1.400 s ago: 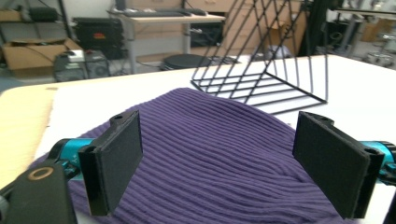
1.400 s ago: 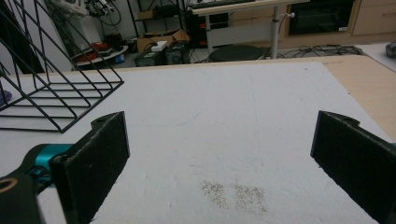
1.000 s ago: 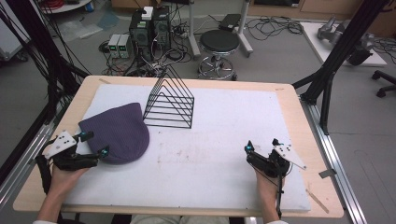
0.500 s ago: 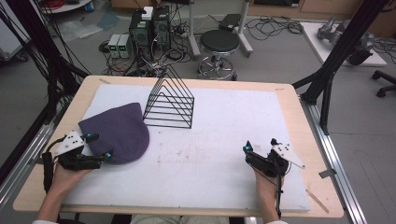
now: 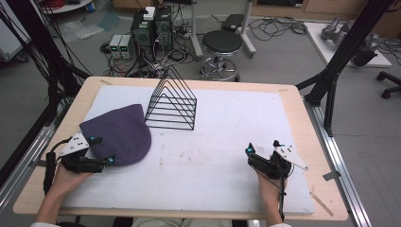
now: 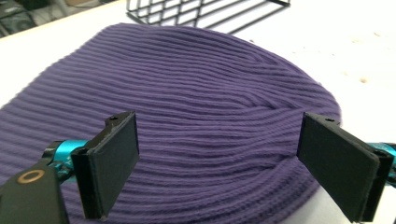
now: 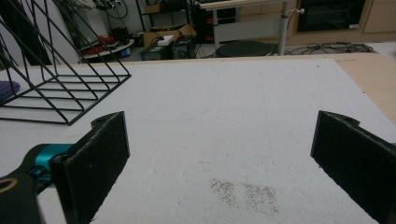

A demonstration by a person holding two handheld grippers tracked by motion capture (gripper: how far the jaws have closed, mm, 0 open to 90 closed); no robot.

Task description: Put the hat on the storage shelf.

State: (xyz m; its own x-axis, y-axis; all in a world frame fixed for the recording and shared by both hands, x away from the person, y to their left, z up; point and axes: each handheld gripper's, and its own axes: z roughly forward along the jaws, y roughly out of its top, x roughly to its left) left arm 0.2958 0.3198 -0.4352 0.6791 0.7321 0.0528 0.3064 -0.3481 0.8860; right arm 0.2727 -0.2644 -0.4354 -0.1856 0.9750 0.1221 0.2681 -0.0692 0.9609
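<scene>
A purple ribbed knit beanie (image 5: 118, 132) lies flat at the left of the white mat (image 5: 227, 123). My left gripper (image 5: 102, 150) is open at the beanie's near edge, one jaw over the cloth and the other at its rim. In the left gripper view the beanie (image 6: 196, 102) spreads between the two wide-apart pads (image 6: 114, 161). My right gripper (image 5: 261, 147) is open near the mat's front right, with nothing between its jaws. Its view shows bare mat (image 7: 224, 121) between the pads (image 7: 100, 161).
A black wire triangular rack (image 5: 171, 101) stands behind the beanie, toward the mat's far middle; the same rack (image 7: 56, 88) appears at the left of the right gripper view. The wooden table edge (image 5: 312, 137) borders the mat. A stool and computers sit on the floor beyond.
My left gripper has slid right and forward onto the beanie's near edge. The right gripper has barely moved.
</scene>
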